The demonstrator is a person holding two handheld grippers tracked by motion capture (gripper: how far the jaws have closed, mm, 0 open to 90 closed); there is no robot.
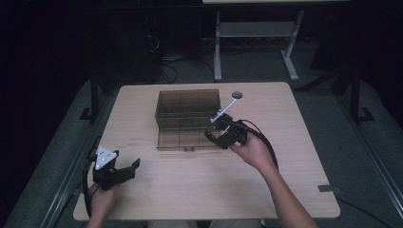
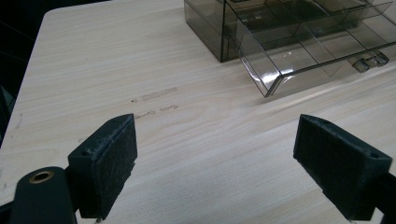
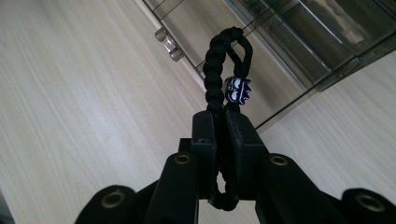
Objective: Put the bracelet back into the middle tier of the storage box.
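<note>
A person at a pale wood-grain desk [image 1: 190, 190] holds a braided black cord lanyard with a small purple-and-white bead [image 3: 224, 60] in the right gripper [image 1: 215, 138], its jaws clamped tight on the cord's lower stretch so that the loop and bead stand free beyond the tips, just at the front right corner of a smoky translucent plastic compartment box [image 1: 187, 118] whose lid lies open. The left gripper [image 1: 133, 166] rests low near the desk's front left corner, well apart from the box, its jaws spread wide and empty. The job in hand looks to be setting the lanyard into one of the box's divided cells; doing it well likely means lifting the loop clear over the front wall, centring it above a single cell, and releasing only once the cord hangs inside the dividers. The idle gripper could steady the light box should it slide.
</note>
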